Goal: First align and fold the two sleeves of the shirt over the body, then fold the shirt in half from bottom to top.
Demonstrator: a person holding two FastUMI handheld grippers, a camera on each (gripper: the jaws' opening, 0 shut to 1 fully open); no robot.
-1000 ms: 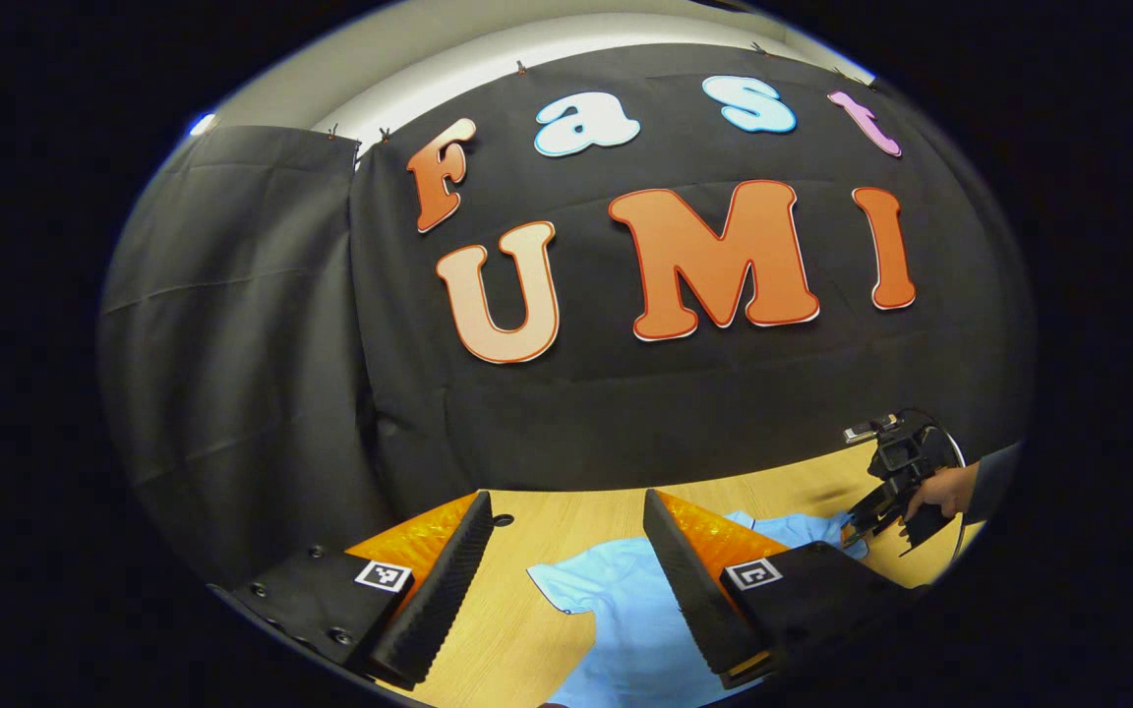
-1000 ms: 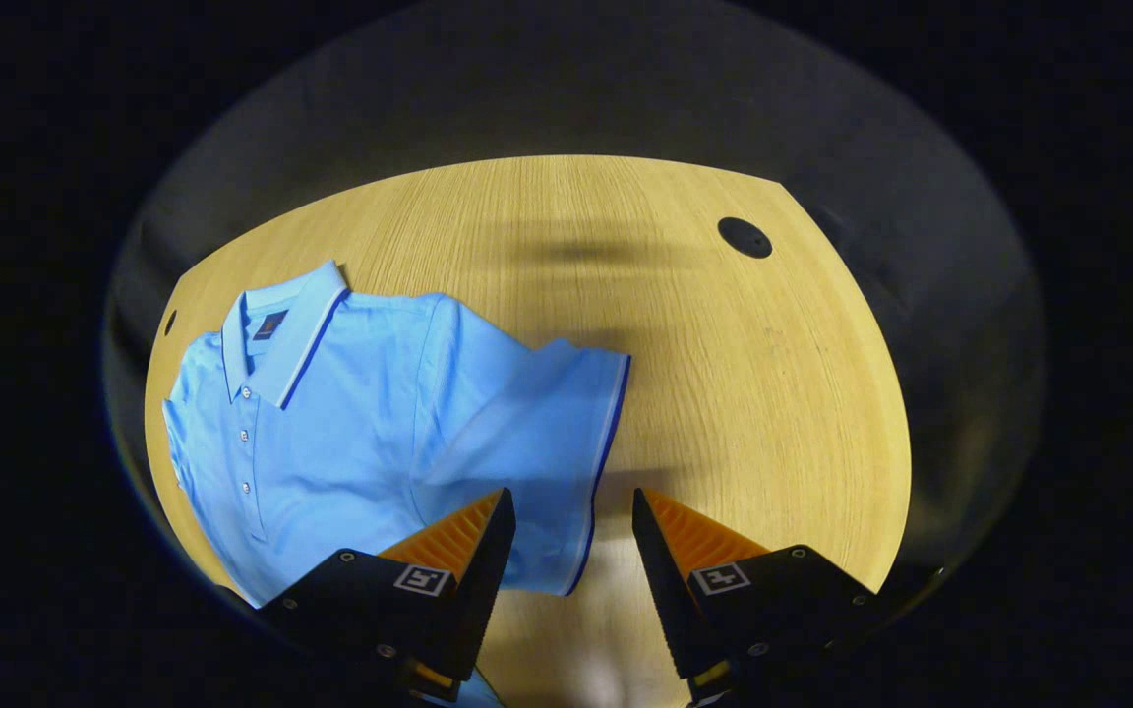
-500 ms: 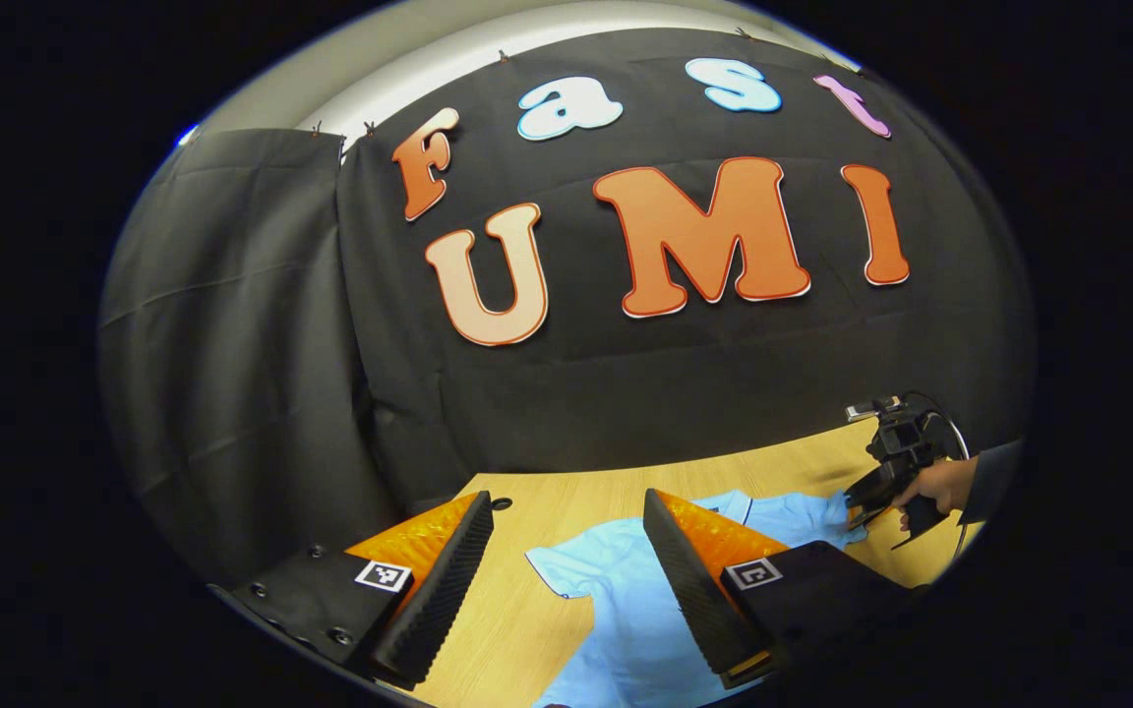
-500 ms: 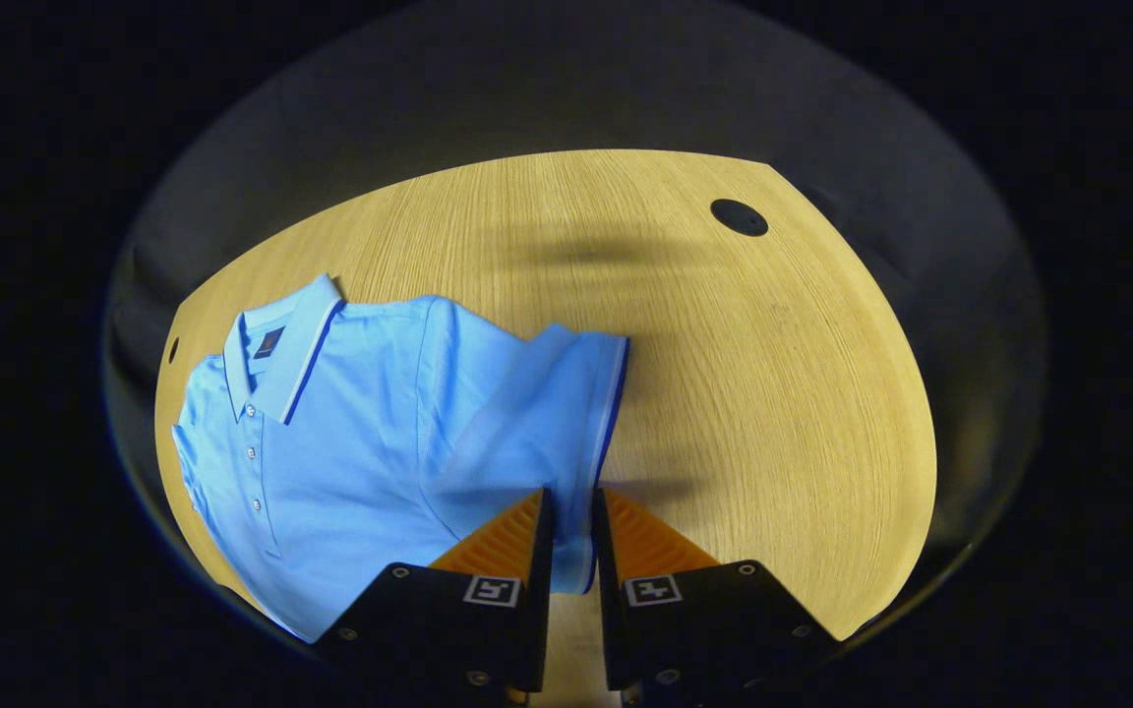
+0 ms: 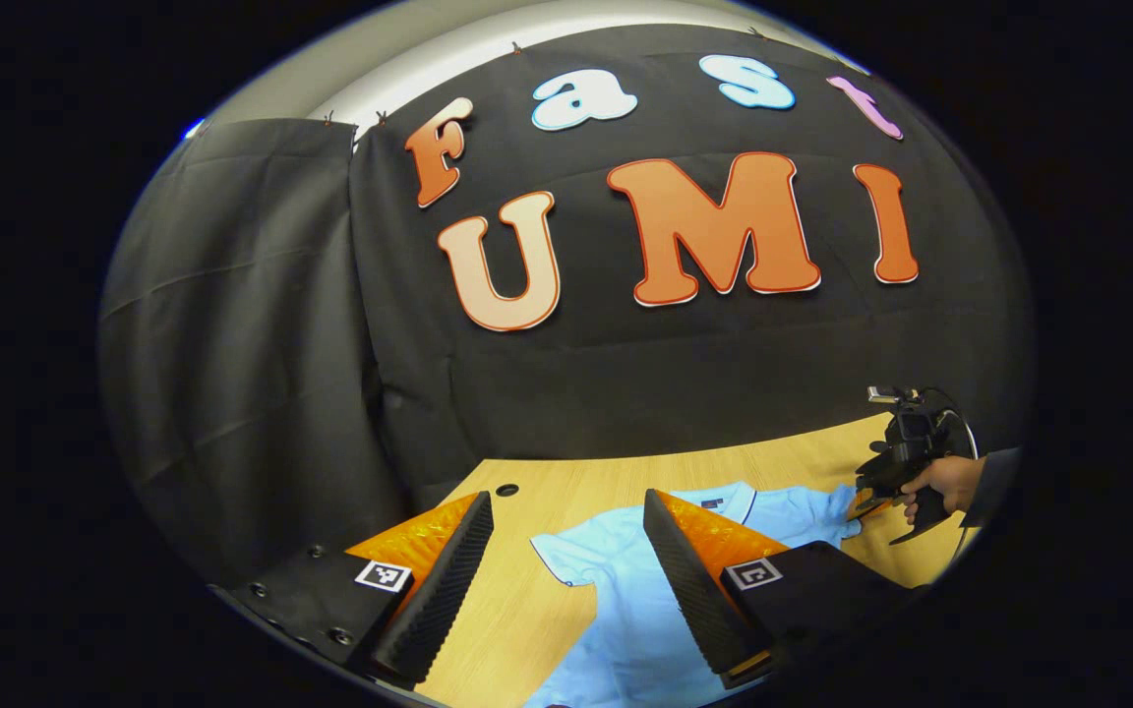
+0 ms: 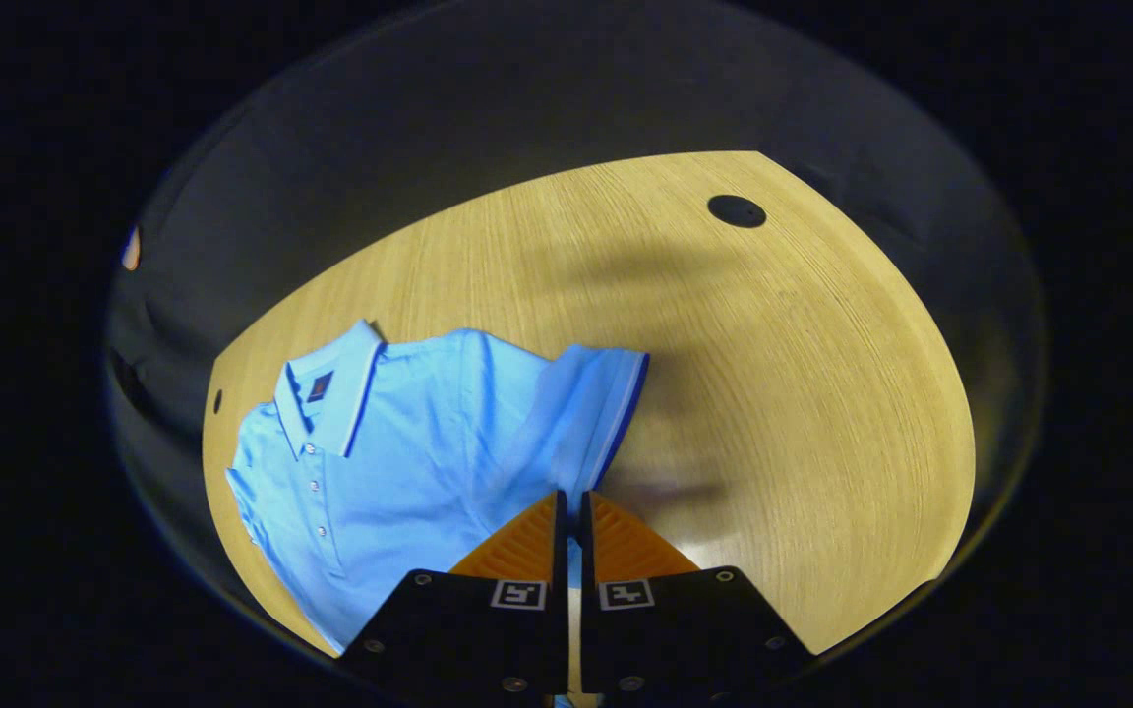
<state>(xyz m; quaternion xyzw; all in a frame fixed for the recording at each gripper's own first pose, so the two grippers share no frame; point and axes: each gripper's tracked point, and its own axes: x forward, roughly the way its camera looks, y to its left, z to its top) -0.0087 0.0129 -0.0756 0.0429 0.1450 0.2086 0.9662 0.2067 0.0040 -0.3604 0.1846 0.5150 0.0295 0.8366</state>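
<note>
Surface: pale wood-grain tabletop (image 6: 773, 393) with a small round dark hole (image 6: 736, 210) near its far edge, backed by the booth's black cloth wall (image 5: 262, 344).
Shirt: light-blue short-sleeved polo shirt (image 6: 409, 452) with a dark-trimmed collar (image 6: 330, 388) and a button placket, lying face up on the tabletop, well short of the hole.
Sleeve in hand: the shirt's sleeve (image 6: 591, 413) with a dark-blue banded cuff, raised off the wood at its lower corner and casting a shadow beside it.
Right gripper: right gripper (image 6: 571, 521) clenched, both fingers pressed together on the lower edge of that sleeve; the left gripper view shows it at the shirt's far side, held by a hand (image 5: 940, 480) in a dark sleeve.
Left gripper: left gripper (image 5: 566, 580) released, jaws wide apart, hovering above the table near the shirt's other sleeve (image 5: 566, 556) and touching nothing.
Step in hand: step 1 of 2, folding the sleeves; this sleeve looks gripped and lifted, not yet laid over the body.
Next move calls for: carrying the pinched cuff inward across the chest, keeping the sleeve flat and its edge lined up with the side seam, then letting go; the other sleeve seems to need the same from the left gripper.
Risk: pulling too hard may drag the whole shirt along the smooth wood.
</note>
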